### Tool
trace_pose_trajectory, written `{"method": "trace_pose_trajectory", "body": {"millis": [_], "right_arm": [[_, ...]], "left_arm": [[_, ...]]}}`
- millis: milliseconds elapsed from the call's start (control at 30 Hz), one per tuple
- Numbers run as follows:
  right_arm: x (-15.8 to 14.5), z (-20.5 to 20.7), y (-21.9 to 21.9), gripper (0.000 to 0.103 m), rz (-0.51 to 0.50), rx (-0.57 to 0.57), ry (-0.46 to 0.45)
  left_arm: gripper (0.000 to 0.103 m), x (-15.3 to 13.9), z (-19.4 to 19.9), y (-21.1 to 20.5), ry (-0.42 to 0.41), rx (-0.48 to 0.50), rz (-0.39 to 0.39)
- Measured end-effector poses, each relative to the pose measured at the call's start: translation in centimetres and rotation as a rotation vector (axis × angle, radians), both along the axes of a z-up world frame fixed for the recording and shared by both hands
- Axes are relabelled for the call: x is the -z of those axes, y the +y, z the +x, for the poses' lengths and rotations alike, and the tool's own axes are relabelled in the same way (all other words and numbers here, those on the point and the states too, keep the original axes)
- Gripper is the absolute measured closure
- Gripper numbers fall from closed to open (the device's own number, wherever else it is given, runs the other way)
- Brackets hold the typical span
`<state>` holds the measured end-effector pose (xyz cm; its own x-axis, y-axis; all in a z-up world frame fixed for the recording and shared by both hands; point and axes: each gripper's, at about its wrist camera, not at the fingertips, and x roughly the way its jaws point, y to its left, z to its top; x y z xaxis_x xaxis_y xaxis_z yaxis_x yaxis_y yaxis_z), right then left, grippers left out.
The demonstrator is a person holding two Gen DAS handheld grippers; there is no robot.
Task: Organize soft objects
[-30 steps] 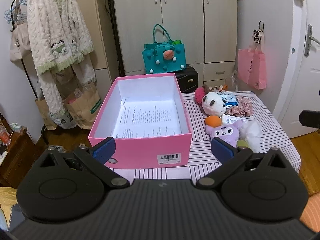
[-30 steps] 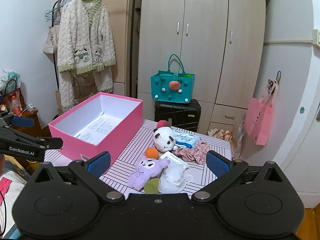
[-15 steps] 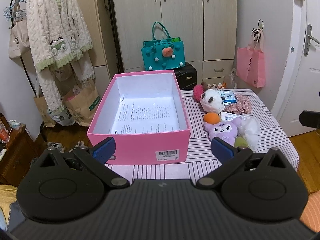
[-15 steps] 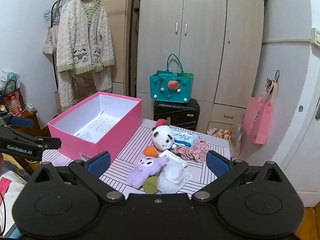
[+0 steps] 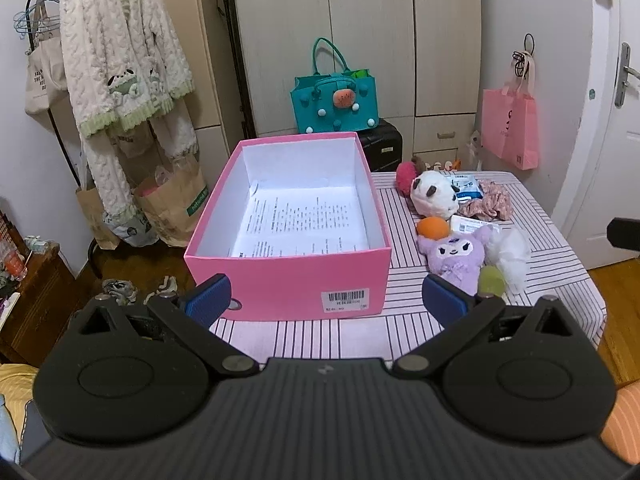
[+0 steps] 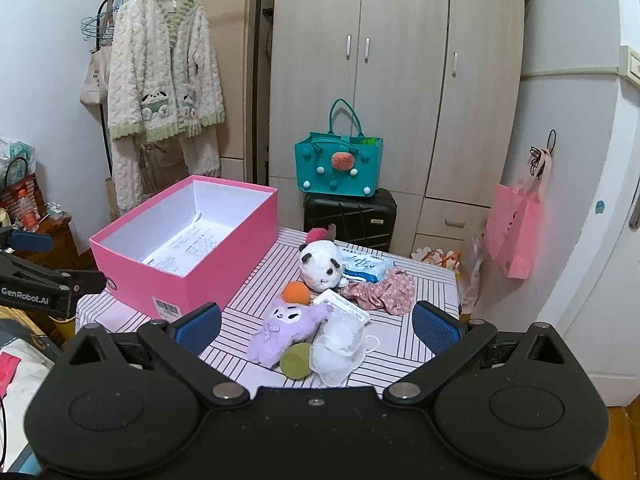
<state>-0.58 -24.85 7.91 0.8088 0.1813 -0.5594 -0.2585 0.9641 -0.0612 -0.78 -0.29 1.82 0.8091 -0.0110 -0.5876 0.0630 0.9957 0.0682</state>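
An open pink box (image 5: 288,276) (image 6: 224,256) with a printed sheet inside sits on the striped table's left side. Right of it lie soft things: a panda plush (image 5: 434,198) (image 6: 322,266), a purple plush (image 5: 454,254) (image 6: 286,326), an orange ball (image 5: 434,227) (image 6: 296,293), a green ball (image 6: 296,360), a white mesh bundle (image 5: 510,252) (image 6: 340,350), a floral cloth (image 5: 490,204) (image 6: 380,292) and a red pompom (image 5: 406,173). My left gripper (image 5: 324,300) is open and empty, in front of the box. My right gripper (image 6: 316,326) is open and empty, short of the toys.
A wipes pack (image 6: 366,266) and a white card (image 6: 340,306) lie among the toys. The striped table (image 5: 560,276) ends near a white door on the right. A teal bag (image 6: 338,168) sits on a black suitcase (image 6: 350,216) behind. A clothes rack stands at left.
Both grippers have drawn back and risen slightly; the box and toys look a little farther off. Both stay open and empty. Nothing on the table has moved.
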Motion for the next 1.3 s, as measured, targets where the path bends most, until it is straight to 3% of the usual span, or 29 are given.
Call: {"method": "trace_pose_trajectory", "body": {"millis": [500, 700, 867, 1000, 1300], "right_arm": [[0.3, 0.1, 0.0, 0.0, -0.013, -0.007, 0.009], [0.8, 0.2, -1.0, 0.0, -0.003, -0.044, -0.017], [2.8, 0.4, -2.2, 0.0, 0.006, -0.07, -0.066], [4.6, 1.4, -3.4, 0.0, 0.037, -0.098, -0.049], [8.4, 4.4, -5.4, 0.019, 0.056, -0.115, 0.044]], "left_arm": [[0.0, -0.4, 0.0, 0.6, 0.003, -0.003, -0.01], [0.0, 0.3, 0.9, 0.4, 0.005, 0.017, -0.112], [0.002, 1.6, 2.0, -1.9, -0.003, 0.082, -0.047], [0.002, 2.7, 2.3, -3.4, -0.052, 0.161, -0.048], [0.004, 6.1, 5.2, -8.0, 0.029, 0.373, -0.066]]}}
